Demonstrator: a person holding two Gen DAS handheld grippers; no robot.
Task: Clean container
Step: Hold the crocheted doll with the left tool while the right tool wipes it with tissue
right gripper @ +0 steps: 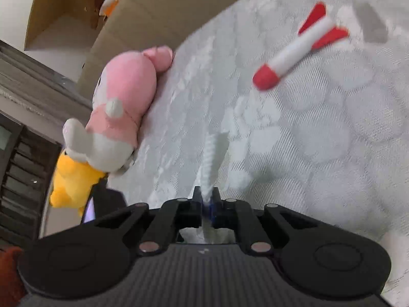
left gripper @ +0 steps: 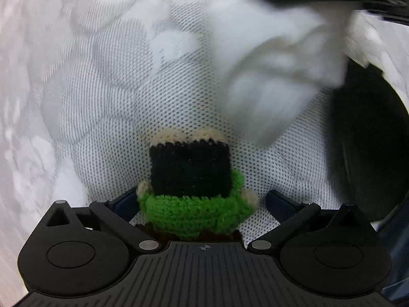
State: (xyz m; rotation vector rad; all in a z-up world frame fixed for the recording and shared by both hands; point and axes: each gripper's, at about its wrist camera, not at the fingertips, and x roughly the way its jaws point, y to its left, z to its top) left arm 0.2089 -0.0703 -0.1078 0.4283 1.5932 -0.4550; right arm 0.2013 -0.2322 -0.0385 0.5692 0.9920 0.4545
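Left wrist close inside mesh container [left gripper: 107, 117], right wrist overlooking tablecloth [right gripper: 294, 133]

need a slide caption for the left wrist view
Open left gripper straddling a green and black crocheted toy on white mesh container fabric.

Left gripper [left gripper: 199, 202] fingers spread wide; right gripper [right gripper: 206, 200] fingers pinched nearly together.

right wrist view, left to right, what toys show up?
Yellow plush → pink and white plush → red and white foam rocket. The plushes overlap at the mattress edge; the rocket lies apart on the quilted surface. The right hand-held gripper is shut on a white mesh fabric strip.
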